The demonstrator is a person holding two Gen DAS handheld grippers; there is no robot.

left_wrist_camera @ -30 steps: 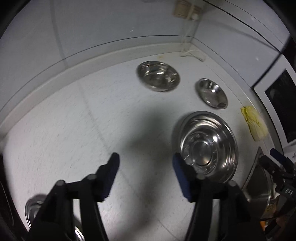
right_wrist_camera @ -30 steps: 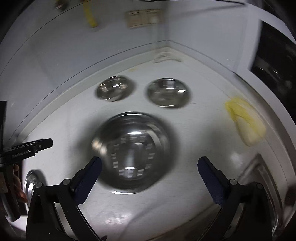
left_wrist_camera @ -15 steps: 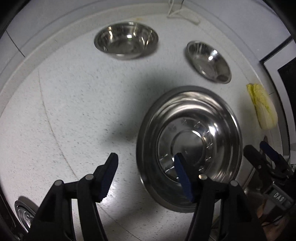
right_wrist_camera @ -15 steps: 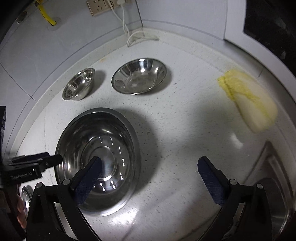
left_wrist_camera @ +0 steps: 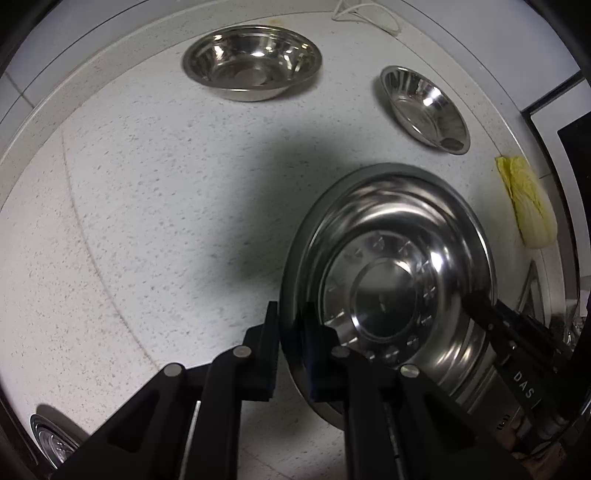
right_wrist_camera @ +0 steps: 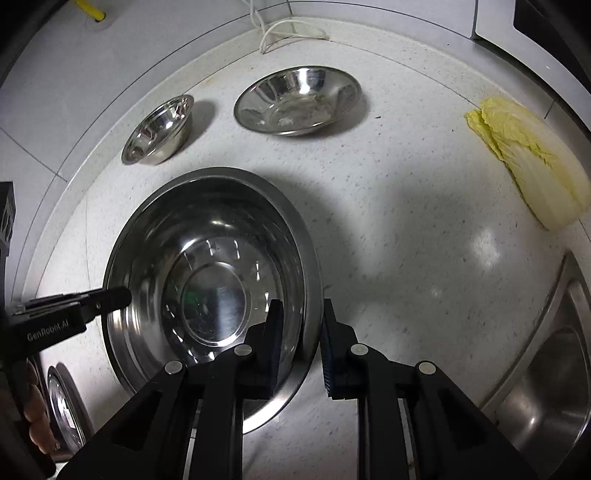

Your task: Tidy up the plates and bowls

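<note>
A large steel bowl point(left_wrist_camera: 384, 295) point(right_wrist_camera: 214, 295) sits on the white speckled counter. My left gripper point(left_wrist_camera: 291, 321) points down and is shut on the bowl's left rim, one finger outside and one inside. My right gripper point(right_wrist_camera: 301, 321) straddles the opposite rim, its jaws closing with the rim between the blue pads. Each view shows the other gripper's tip at the far rim: the right gripper point(left_wrist_camera: 480, 306) and the left gripper point(right_wrist_camera: 118, 299). Two smaller steel bowls point(left_wrist_camera: 253, 62) point(left_wrist_camera: 424, 107) stand near the back wall, also in the right wrist view point(right_wrist_camera: 159, 129) point(right_wrist_camera: 297, 99).
A piece of napa cabbage point(right_wrist_camera: 532, 158) point(left_wrist_camera: 528, 206) lies at the right. A steel sink point(right_wrist_camera: 546, 387) is at the lower right. A steel plate point(left_wrist_camera: 51, 439) point(right_wrist_camera: 62, 398) lies at the lower left by a hand point(right_wrist_camera: 33, 417). A white cable point(right_wrist_camera: 284, 29) runs along the back wall.
Both grippers came down onto the large bowl. Their jaws went from wide open to closed over opposite sides of its rim.
</note>
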